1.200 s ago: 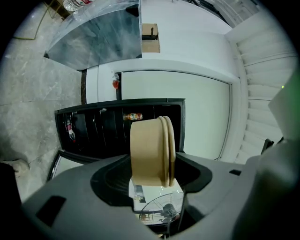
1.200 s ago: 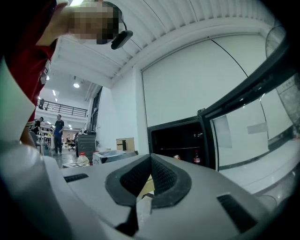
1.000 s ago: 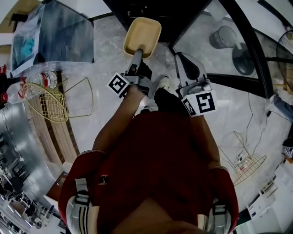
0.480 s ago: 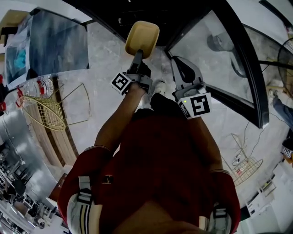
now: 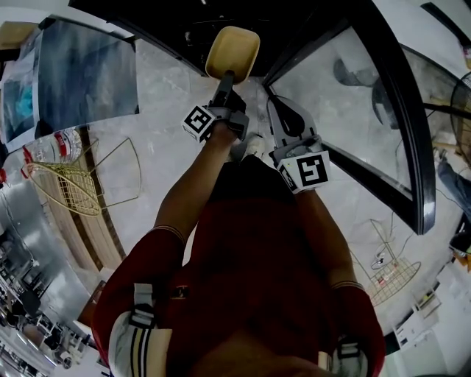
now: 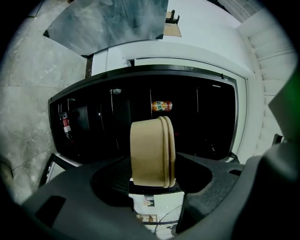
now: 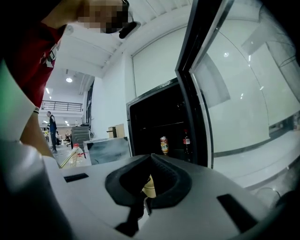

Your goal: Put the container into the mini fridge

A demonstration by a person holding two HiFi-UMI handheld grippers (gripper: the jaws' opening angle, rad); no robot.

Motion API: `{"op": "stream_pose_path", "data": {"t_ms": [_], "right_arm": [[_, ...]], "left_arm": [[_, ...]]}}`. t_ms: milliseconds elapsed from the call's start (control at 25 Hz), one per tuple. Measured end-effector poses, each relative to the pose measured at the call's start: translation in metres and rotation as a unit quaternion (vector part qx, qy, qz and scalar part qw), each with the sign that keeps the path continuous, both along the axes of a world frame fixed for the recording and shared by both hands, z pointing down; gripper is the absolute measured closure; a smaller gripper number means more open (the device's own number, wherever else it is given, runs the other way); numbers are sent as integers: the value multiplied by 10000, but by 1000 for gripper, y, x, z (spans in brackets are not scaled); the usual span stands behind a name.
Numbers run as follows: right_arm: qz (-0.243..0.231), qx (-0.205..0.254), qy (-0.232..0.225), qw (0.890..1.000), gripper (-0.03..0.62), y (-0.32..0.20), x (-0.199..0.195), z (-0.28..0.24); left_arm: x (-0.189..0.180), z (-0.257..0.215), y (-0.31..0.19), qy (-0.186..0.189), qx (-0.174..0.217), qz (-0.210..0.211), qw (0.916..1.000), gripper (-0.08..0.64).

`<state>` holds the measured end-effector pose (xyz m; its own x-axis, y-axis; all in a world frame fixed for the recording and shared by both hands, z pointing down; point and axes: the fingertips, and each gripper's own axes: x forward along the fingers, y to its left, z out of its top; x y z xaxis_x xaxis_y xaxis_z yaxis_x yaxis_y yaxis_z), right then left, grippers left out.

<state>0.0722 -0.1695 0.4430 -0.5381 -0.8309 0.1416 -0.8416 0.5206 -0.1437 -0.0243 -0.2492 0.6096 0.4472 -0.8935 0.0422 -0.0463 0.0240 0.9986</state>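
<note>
The tan container (image 5: 232, 53) is held out in front of the open mini fridge (image 5: 221, 15), and my left gripper (image 5: 224, 82) is shut on its near end. In the left gripper view the container (image 6: 152, 152) stands on its side between the jaws, in front of the dark fridge interior (image 6: 103, 122). My right gripper (image 5: 282, 110) hangs beside it to the right, by the glass fridge door (image 5: 346, 81). In its own view the right gripper (image 7: 150, 157) has its tips together with nothing in them, and a bit of the container (image 7: 149, 186) shows past them.
A drinks can (image 6: 161, 106) and a bottle (image 6: 64, 123) stand inside the fridge; the right gripper view shows the can (image 7: 163, 144) and a bottle (image 7: 186, 139). Wire baskets (image 5: 70, 180) lie on the floor at left, another (image 5: 394, 276) at right. A grey box (image 5: 85, 70) stands left of the fridge.
Both grippers have moved forward towards the fridge opening. The container is now at the edge of the dark interior, and the left grip on it is unchanged.
</note>
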Motion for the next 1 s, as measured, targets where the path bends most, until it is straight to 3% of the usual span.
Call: {"op": "stream_pose_path", "data": {"t_ms": [1000], "right_arm": [[578,-388,30,9976,595,-15,45,52]], "left_arm": [[38,85,-91,-150,-369,-56,9992,290]]}}
